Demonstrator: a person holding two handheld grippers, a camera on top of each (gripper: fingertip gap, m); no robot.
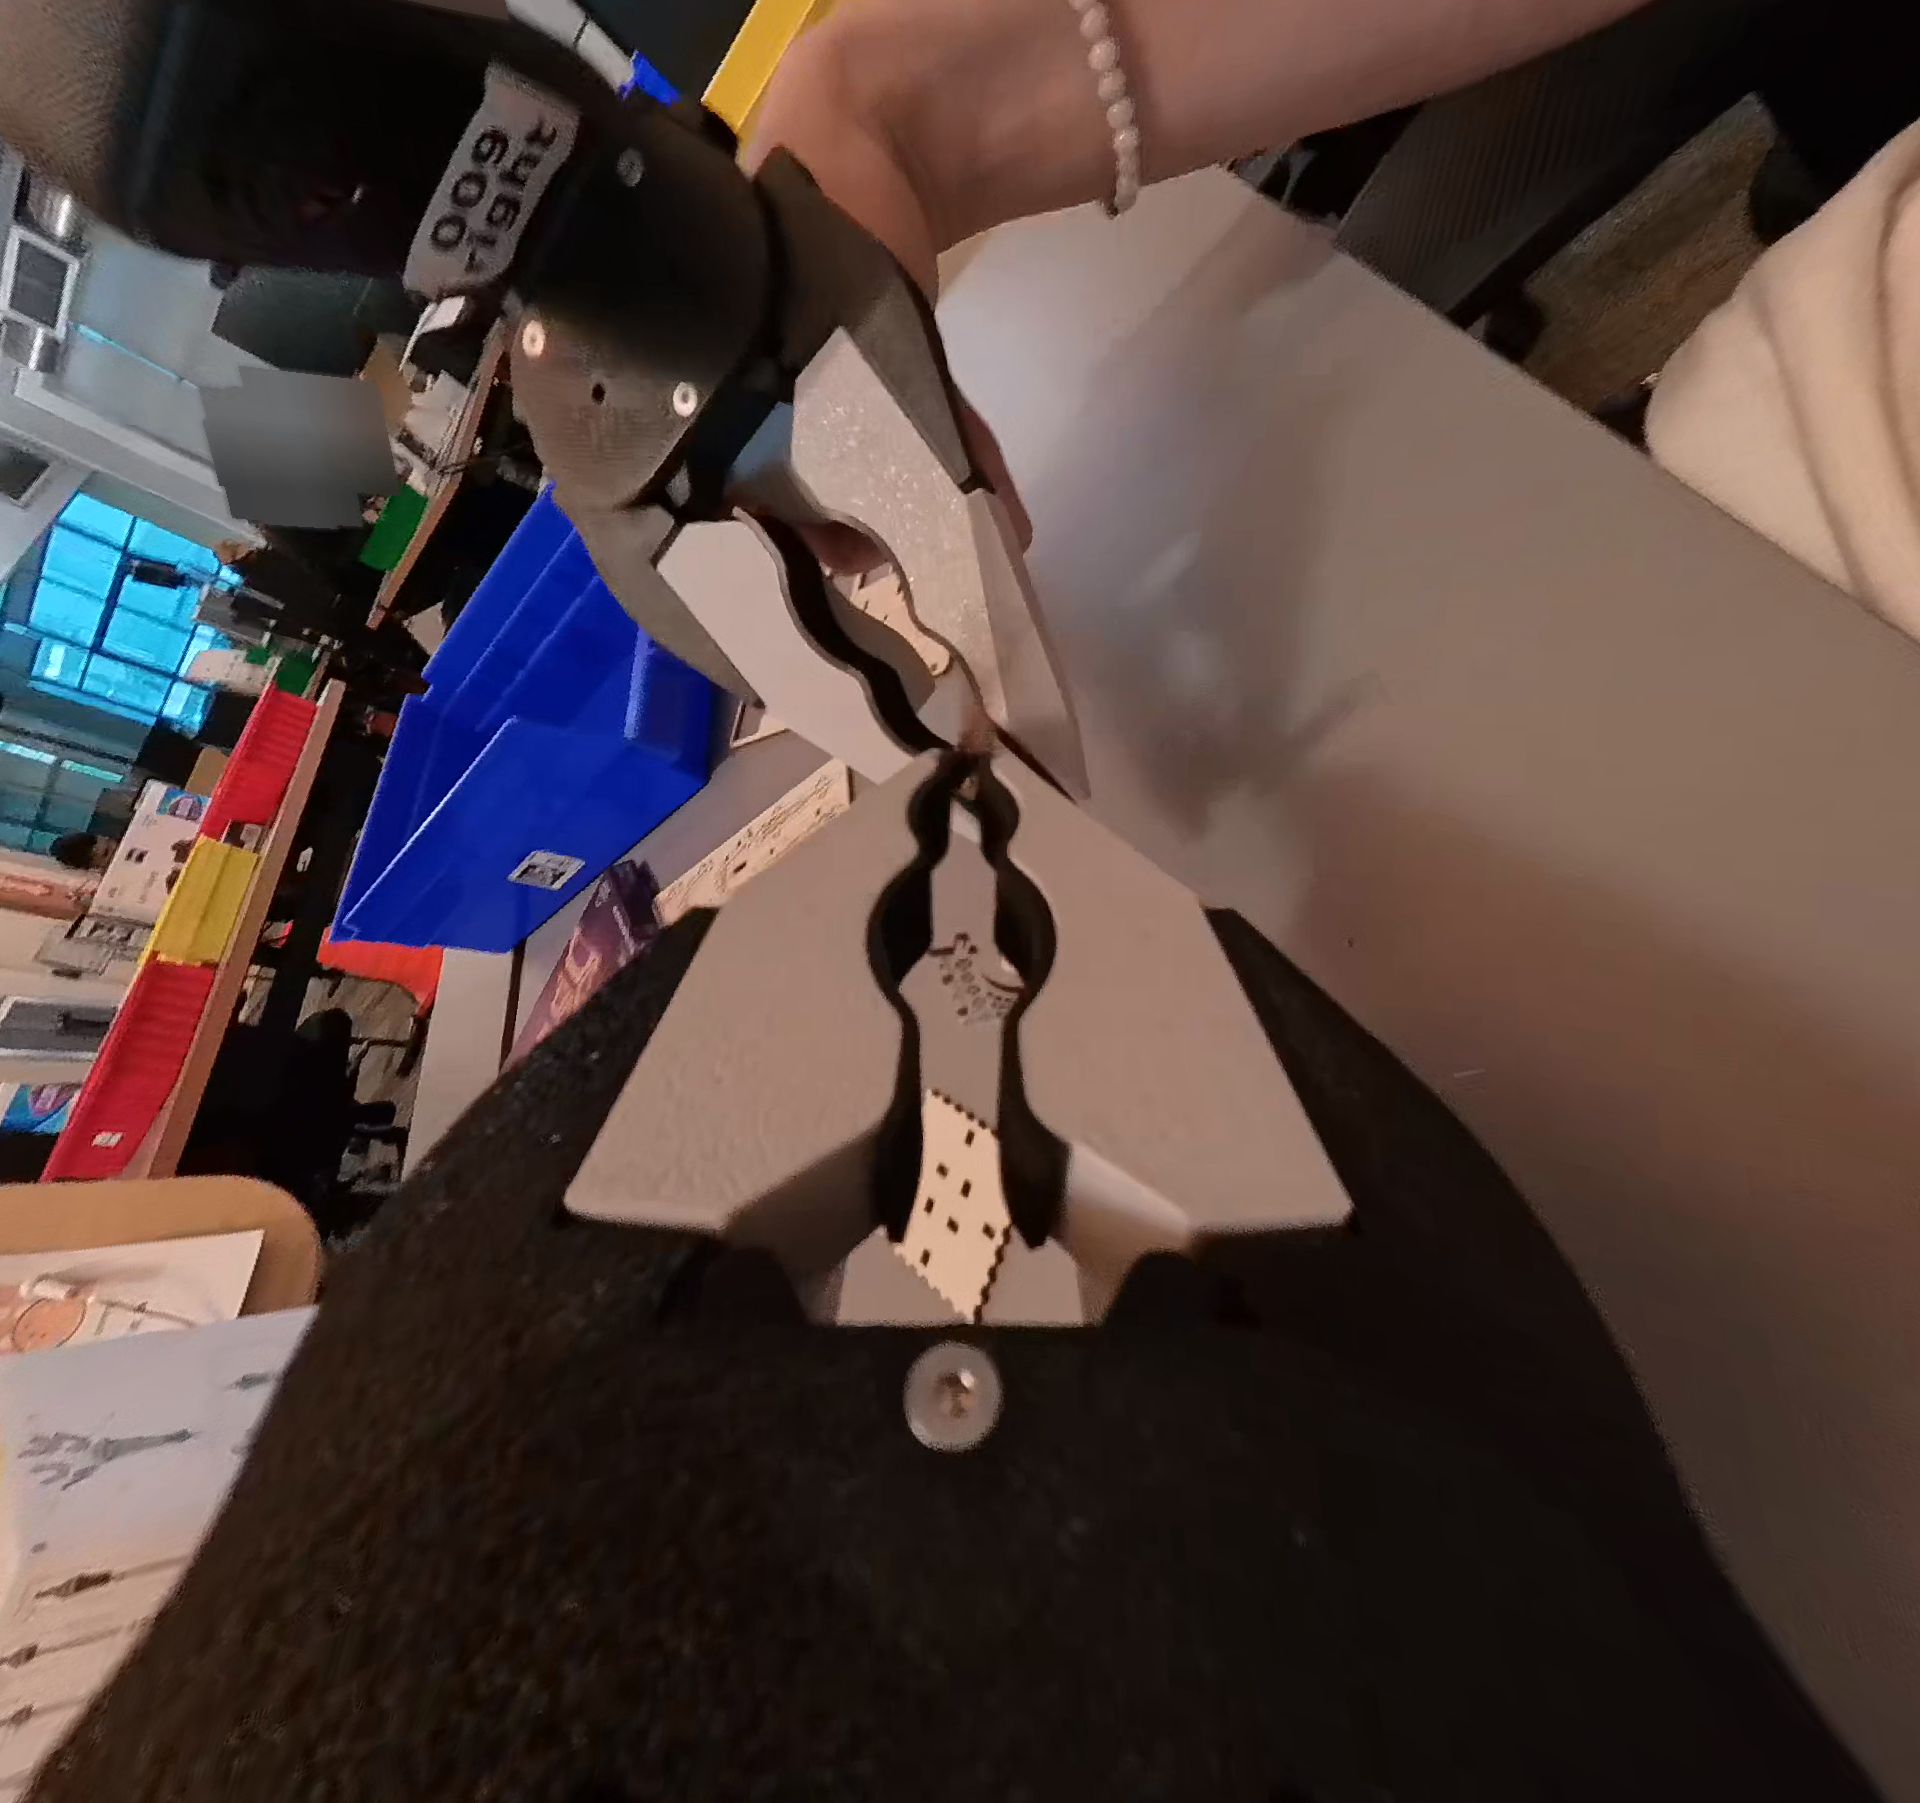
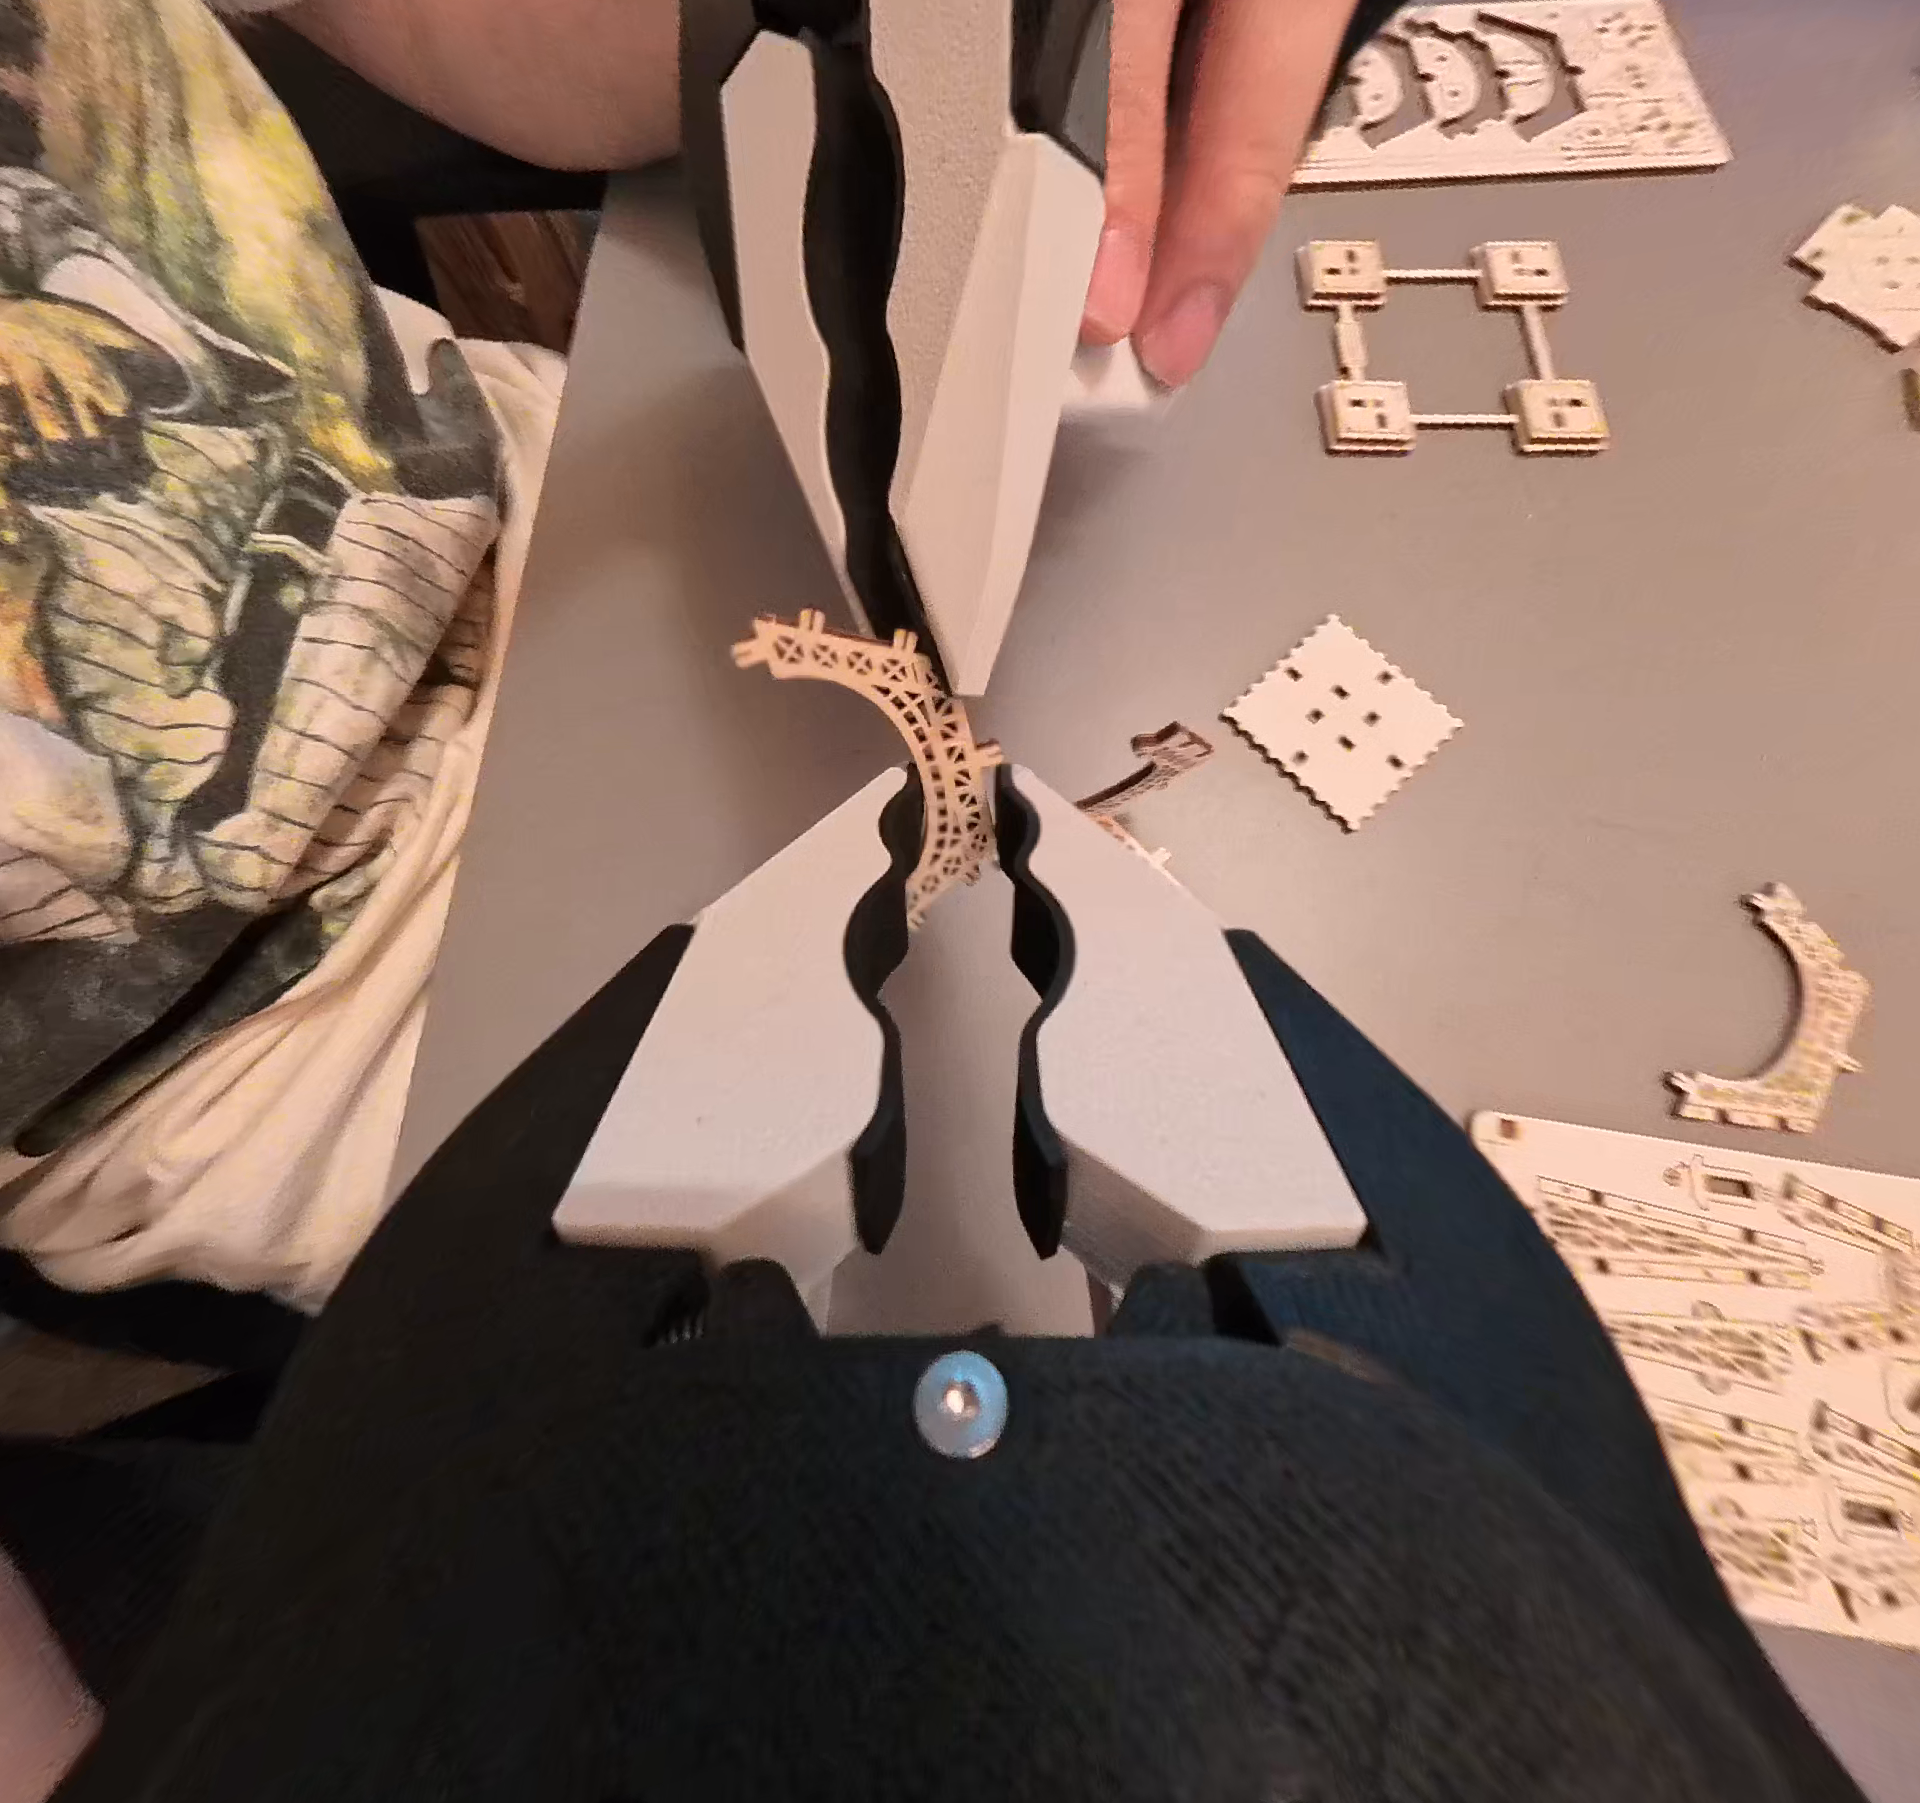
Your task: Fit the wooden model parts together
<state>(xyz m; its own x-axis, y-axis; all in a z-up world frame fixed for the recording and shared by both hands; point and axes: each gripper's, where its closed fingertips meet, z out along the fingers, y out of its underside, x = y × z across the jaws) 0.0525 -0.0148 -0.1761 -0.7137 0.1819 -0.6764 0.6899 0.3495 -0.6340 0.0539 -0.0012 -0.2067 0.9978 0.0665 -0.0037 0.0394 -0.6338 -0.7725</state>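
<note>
Part sheet (image 2: 1766,1379) cut off (right edge).

left wrist view: close, tilted, looks along its fingers (image 1: 790,974) across the table edge to the room. right wrist view: looks down on the grey table (image 2: 1455,558), close. both share the meeting gripper tips.

Grey table (image 2: 1455,610) strewn with laser-cut wooden model parts

In the right wrist view, a square frame of four corner blocks (image 2: 1452,347) lies near the far side, with a punched-out parts sheet (image 2: 1512,86) beyond it. A scalloped square plate with small holes (image 2: 1342,720) lies nearer the middle, and a darker curved piece (image 2: 1148,766), partly hidden, just beside it. A curved lattice arch (image 2: 1782,1026) rests toward the right, and next to it a second parts sheet (image 2: 1725,1358), blurred, perhaps still uncut. A blue bin (image 1: 520,756) stands at the table's far edge.
</note>
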